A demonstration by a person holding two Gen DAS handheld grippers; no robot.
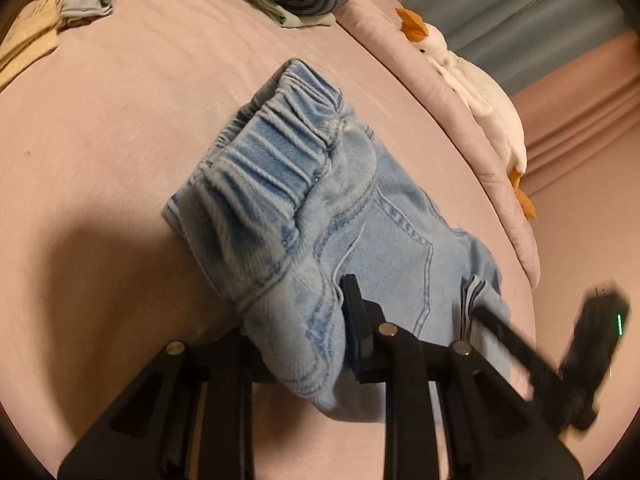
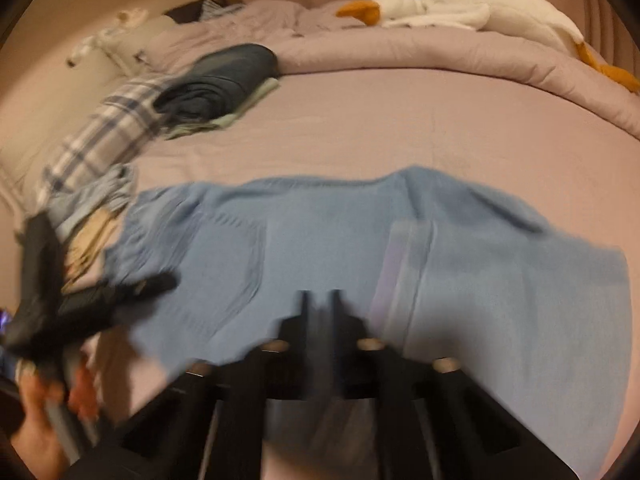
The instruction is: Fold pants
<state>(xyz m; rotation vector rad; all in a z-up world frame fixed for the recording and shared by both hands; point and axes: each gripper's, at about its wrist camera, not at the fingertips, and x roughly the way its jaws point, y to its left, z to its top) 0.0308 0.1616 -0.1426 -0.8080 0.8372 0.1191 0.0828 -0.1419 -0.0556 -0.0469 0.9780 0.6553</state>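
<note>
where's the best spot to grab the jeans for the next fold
Probably the near edge of the light blue jeans, approached from the near side. One hold goes by the elastic waistband, where the left hand-held gripper already has cloth between its fingers. The other goes along the same edge, where the right hand-held gripper is closed. The jeans lie flat on the pink sheet.
</note>
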